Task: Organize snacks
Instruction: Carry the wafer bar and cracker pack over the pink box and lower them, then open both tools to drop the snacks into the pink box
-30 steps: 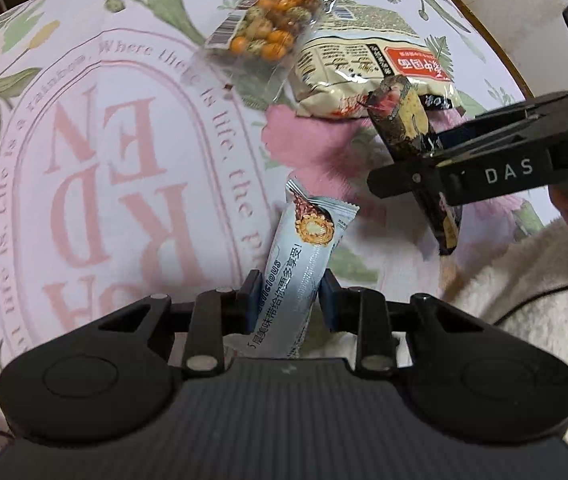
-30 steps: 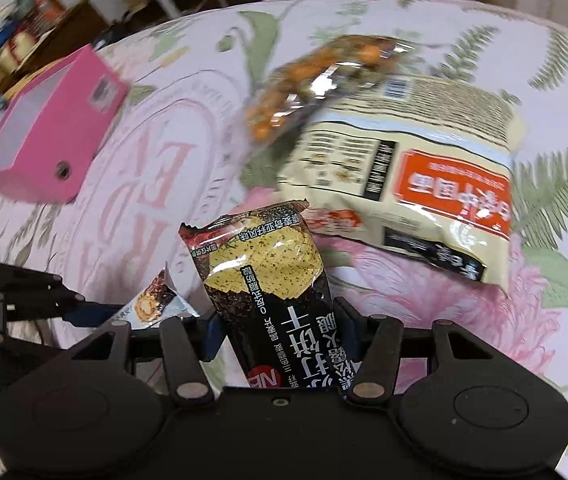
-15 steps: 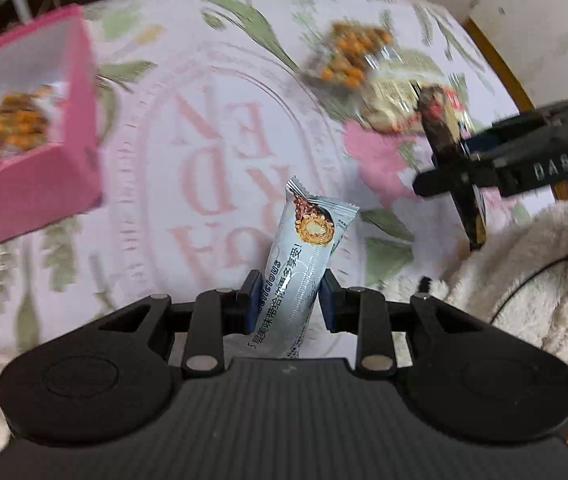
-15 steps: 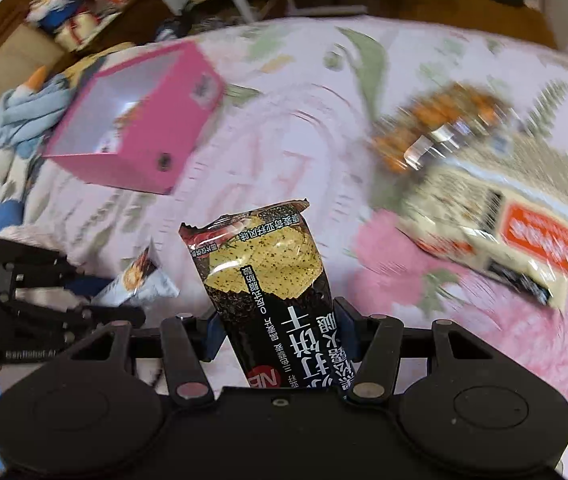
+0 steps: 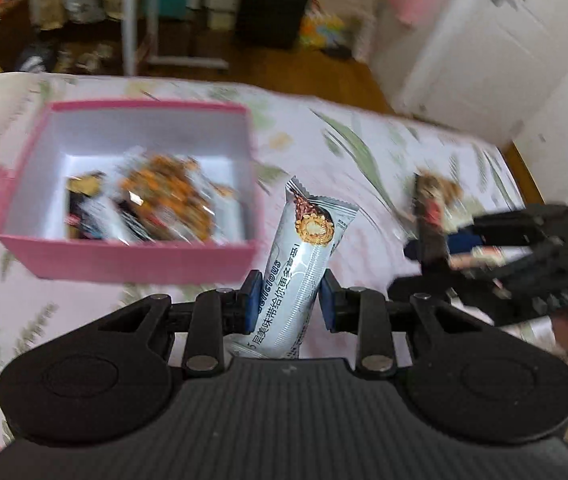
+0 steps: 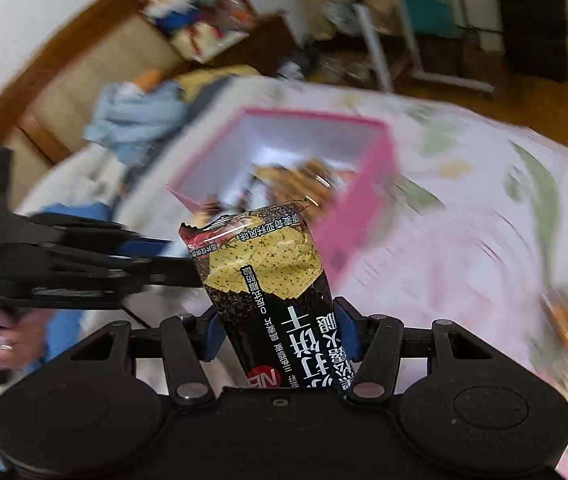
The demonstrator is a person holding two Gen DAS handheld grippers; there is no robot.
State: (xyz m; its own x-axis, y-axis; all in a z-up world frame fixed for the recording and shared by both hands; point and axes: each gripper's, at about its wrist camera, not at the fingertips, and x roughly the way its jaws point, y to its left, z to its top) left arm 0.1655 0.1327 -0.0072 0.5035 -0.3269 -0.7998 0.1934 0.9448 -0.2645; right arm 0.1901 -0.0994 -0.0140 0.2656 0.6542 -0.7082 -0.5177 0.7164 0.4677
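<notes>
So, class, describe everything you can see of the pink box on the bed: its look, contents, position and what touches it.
The pink box is a rectangular, lidless container, seemingly cardboard, with pink outer walls and a white interior. It sits upright on the floral bedspread. Inside lie several blurred snack packets, among them a clear bag of orange pieces and dark wrappers. Neither gripper touches it; only the bedspread beneath and the snacks inside do.

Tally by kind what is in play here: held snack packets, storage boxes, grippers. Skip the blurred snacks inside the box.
Held snack packets: 2, the white bar packet in the left gripper and the black cracker packet in the right gripper
Pink box: 1
Grippers: 2
Total: 5
</notes>
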